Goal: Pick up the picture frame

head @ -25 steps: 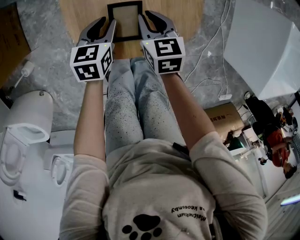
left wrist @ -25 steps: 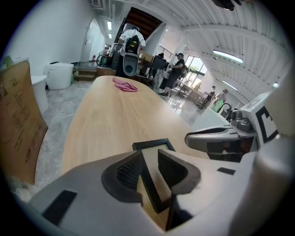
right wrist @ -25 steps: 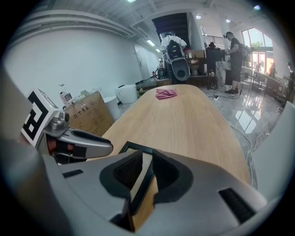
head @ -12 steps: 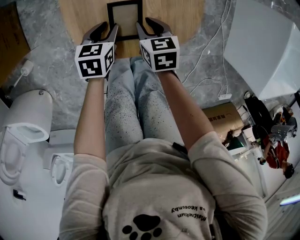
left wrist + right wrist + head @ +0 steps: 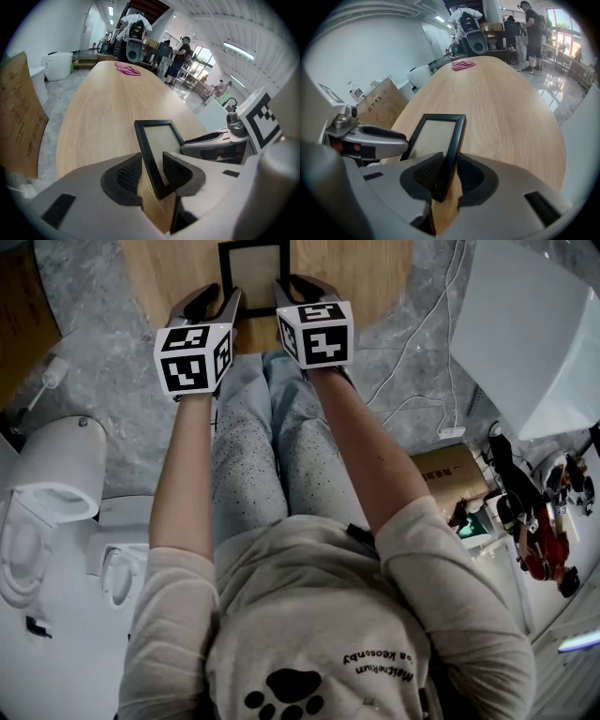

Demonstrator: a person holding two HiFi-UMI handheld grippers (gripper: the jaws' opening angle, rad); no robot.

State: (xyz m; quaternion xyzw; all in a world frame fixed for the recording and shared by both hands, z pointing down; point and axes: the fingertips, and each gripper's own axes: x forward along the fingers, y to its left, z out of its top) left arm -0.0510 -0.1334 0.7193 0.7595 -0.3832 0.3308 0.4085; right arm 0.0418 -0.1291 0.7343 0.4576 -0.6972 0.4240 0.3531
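A black picture frame (image 5: 253, 263) with a pale insert lies flat on the wooden table (image 5: 169, 268). My left gripper (image 5: 221, 294) straddles its left rail and my right gripper (image 5: 298, 285) its right rail. In the left gripper view the rail (image 5: 151, 154) stands between the jaws (image 5: 152, 176), with bare wood showing beside the left pad; these jaws have just been opening. In the right gripper view the rail (image 5: 449, 154) sits between the jaws (image 5: 447, 176), which opened wide and have just been closing; a sliver of wood shows beside the right pad.
A pink cloth (image 5: 127, 70) lies at the table's far end. A cardboard sheet (image 5: 18, 117) leans left of the table. White toilets (image 5: 56, 484) stand at the left, with cables (image 5: 412, 343) and a cardboard box (image 5: 450, 470) on the floor at the right. People stand far off.
Both grippers have moved forward and down onto the frame's two side rails and drawn closer together. The frame lies where it was.
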